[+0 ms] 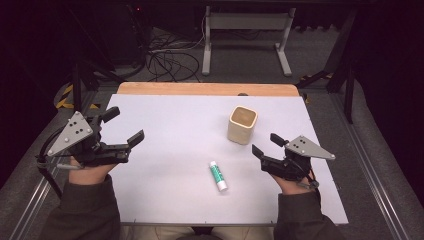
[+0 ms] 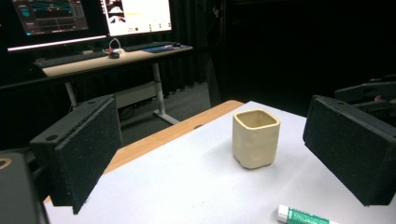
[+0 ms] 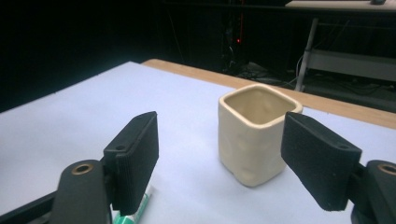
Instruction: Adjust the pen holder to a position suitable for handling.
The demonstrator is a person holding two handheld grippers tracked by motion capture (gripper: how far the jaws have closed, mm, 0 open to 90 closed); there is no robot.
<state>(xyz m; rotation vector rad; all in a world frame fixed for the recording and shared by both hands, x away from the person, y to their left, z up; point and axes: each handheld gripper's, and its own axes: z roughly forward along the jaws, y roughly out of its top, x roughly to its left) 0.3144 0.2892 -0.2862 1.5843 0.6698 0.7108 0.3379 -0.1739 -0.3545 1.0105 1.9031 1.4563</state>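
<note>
A cream square cup (image 1: 242, 124) stands upright on the white table top (image 1: 175, 125), right of centre; it looks empty. A green-and-white tube (image 1: 218, 175) lies flat in front of it, nearer the person. My left gripper (image 1: 125, 127) hovers at the table's left edge, open, jaws wide apart and nothing between them; its view shows the cup (image 2: 256, 138) and the tube's end (image 2: 299, 216). My right gripper (image 1: 266, 144) is open just right of the tube, pointing toward the cup (image 3: 254, 133). The tube's end (image 3: 140, 210) peeks below its left jaw.
A wooden strip (image 1: 207, 89) borders the table's far edge. Beyond it stand a white desk frame (image 1: 247, 37) and loose cables (image 1: 170, 62) on the floor. A desk with monitors (image 2: 93, 18) appears in the left gripper view.
</note>
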